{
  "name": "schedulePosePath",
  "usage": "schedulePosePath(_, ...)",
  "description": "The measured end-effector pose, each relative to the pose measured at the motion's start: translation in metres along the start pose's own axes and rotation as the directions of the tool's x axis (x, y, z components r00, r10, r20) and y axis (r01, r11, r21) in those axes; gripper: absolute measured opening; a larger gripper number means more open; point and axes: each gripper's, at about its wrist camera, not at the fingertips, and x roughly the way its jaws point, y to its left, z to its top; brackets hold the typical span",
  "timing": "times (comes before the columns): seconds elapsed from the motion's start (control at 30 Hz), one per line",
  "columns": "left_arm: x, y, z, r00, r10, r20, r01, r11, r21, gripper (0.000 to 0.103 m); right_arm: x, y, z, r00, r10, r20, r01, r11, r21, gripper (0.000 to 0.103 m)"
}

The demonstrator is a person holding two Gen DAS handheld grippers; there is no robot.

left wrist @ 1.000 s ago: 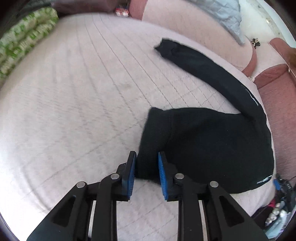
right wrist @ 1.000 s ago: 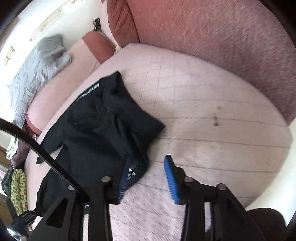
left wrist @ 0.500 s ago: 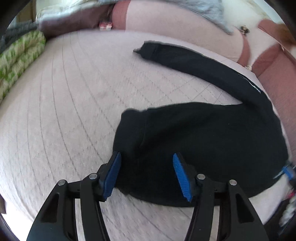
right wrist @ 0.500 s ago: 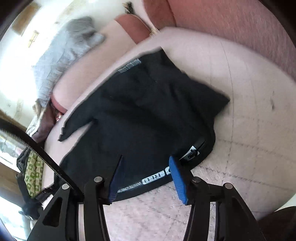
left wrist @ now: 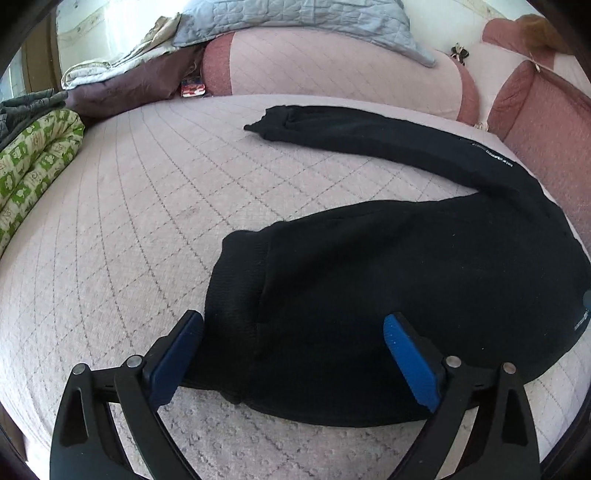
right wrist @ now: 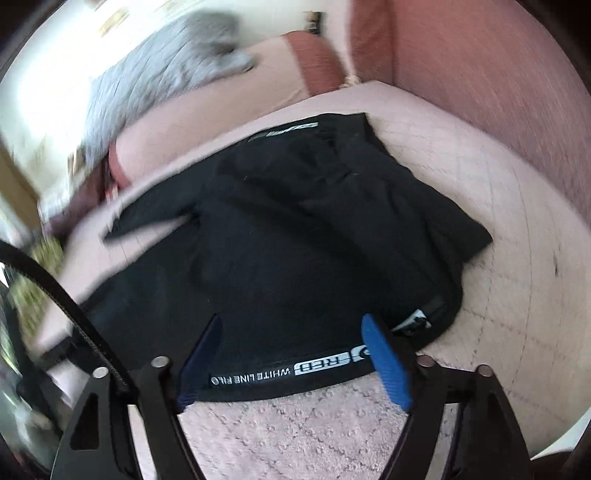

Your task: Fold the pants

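Black pants lie on a pink quilted bed. One leg stretches away toward the headboard; the other is bunched near me. My left gripper is open, its blue pads either side of the near leg's cuffed end. In the right wrist view the pants show their waistband with white lettering at the near edge. My right gripper is open, straddling that waistband. Neither gripper holds cloth.
A pink padded headboard with a grey quilt rings the bed's far side. A green patterned bundle lies at the left. A reddish upholstered wall bounds the right side. The right wrist view is blurred.
My left gripper was shut on the leg cuff, then opened wide and let it go. My right gripper swung left over the waistband, still open.
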Motion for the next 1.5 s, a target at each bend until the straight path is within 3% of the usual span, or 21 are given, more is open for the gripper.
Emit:
schedulePosePath(0.13,0.001,-0.003,0.000,1.000,0.018,-0.014,-0.018,1.000,0.013,0.098,0.015,0.032,-0.010,0.988,-0.150,-0.050,0.136,0.968,-0.209,0.094)
schedulePosePath(0.23,-0.002,-0.006,-0.002,1.000,0.028,-0.005,-0.028,1.000,0.011,0.097,0.012,0.036,-0.008,0.979,-0.189,-0.077,0.171,0.965,-0.197,0.093)
schedulePosePath(0.3,-0.009,-0.006,-0.002,1.000,0.028,0.009,-0.028,1.000,0.010,0.085,0.001,0.035,-0.005,0.984,-0.161,-0.076,0.148,0.977,-0.154,0.085)
schedulePosePath(0.37,-0.018,-0.005,-0.003,0.999,0.011,0.041,-0.011,1.000,0.002,0.080,-0.014,0.034,0.000,0.991,-0.128,-0.042,0.122,0.985,-0.125,0.084)
schedulePosePath(0.47,-0.031,-0.001,-0.002,0.997,0.000,0.082,0.003,1.000,-0.031,0.080,-0.032,0.036,0.009,0.996,-0.094,0.007,0.094,0.987,-0.130,0.085)
schedulePosePath(0.6,-0.046,0.010,0.003,0.996,-0.045,0.078,0.052,0.995,-0.090,0.080,-0.032,0.040,0.024,0.998,-0.056,-0.006,0.055,0.986,-0.156,0.085)
schedulePosePath(0.73,-0.063,0.021,0.030,0.991,-0.108,0.075,0.116,0.987,-0.113,0.080,-0.021,0.032,0.048,0.999,-0.029,-0.029,0.024,0.987,-0.161,0.085)
schedulePosePath(0.83,-0.060,0.030,0.062,0.990,-0.129,0.053,0.134,0.984,-0.116,0.080,-0.015,0.017,0.074,1.000,-0.013,0.001,0.013,0.989,-0.149,0.085)
schedulePosePath(1.0,-0.019,0.048,0.124,0.993,-0.118,0.000,0.116,0.983,-0.142,0.080,0.012,0.008,0.121,0.999,-0.037,0.033,0.042,0.982,-0.184,0.085)
schedulePosePath(1.13,0.039,0.065,0.188,0.994,-0.096,-0.049,0.086,0.982,-0.170,0.080,0.049,0.005,0.166,1.000,-0.025,0.010,0.026,0.978,-0.207,0.085)
schedulePosePath(1.2,0.070,0.074,0.218,0.989,-0.126,-0.072,0.108,0.972,-0.208,0.080,0.072,0.006,0.188,1.000,-0.014,-0.026,0.008,0.975,-0.221,0.085)
schedulePosePath(1.3,0.103,0.076,0.246,0.987,-0.135,-0.084,0.113,0.968,-0.225,0.080,0.110,0.012,0.217,0.996,-0.009,-0.084,-0.015,0.962,-0.273,0.085)
schedulePosePath(1.5,0.164,0.062,0.270,0.985,-0.115,-0.133,0.097,0.987,-0.132,0.080,0.173,0.027,0.257,0.990,-0.042,-0.135,-0.005,0.944,-0.331,0.084)
